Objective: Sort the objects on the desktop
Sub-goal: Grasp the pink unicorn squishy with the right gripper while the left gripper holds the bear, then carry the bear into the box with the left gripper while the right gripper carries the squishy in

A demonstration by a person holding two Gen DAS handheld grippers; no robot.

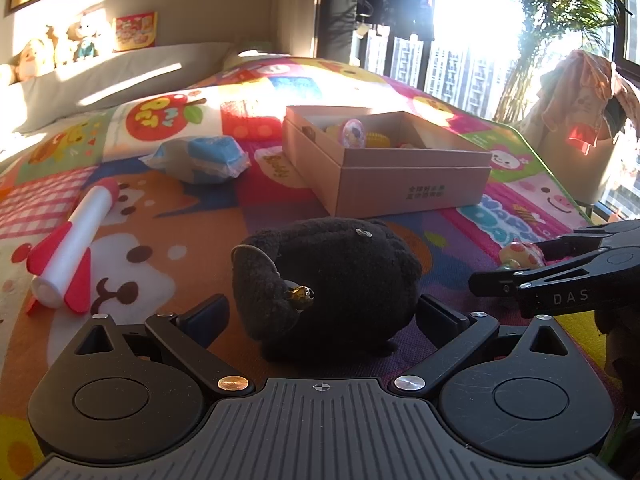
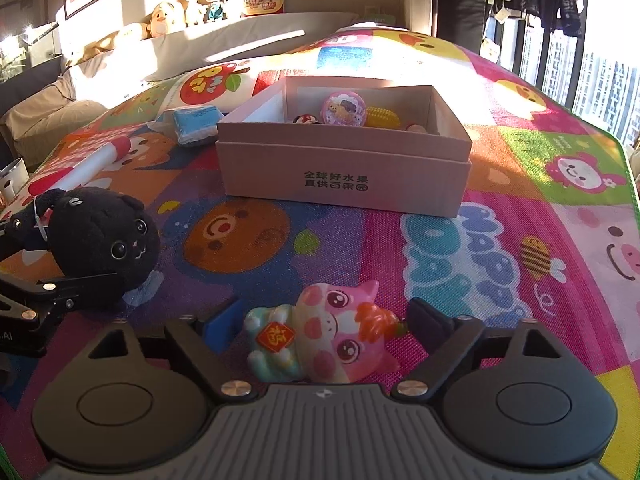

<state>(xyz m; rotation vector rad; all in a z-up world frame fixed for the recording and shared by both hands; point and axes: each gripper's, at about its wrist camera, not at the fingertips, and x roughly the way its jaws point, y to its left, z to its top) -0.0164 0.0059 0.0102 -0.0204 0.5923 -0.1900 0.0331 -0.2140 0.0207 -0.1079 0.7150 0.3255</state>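
Black left gripper [image 1: 322, 316], ribbed grey housing, round black hubs, silver and copper screws, blue-padded right gripper [image 2: 320, 322]

Box [image 2: 344, 176] contents (mostly hidden)

harsh low sunlight, heavy fisheye bending

the window [image 1: 472, 20] is blown out to white glare; sunlit patches are cast across the mat [image 2: 400, 56], foreground is left in shadow, edges are curved.

Home bedroom: pillow [image 2: 224, 40], plush toys [image 2: 188, 10].
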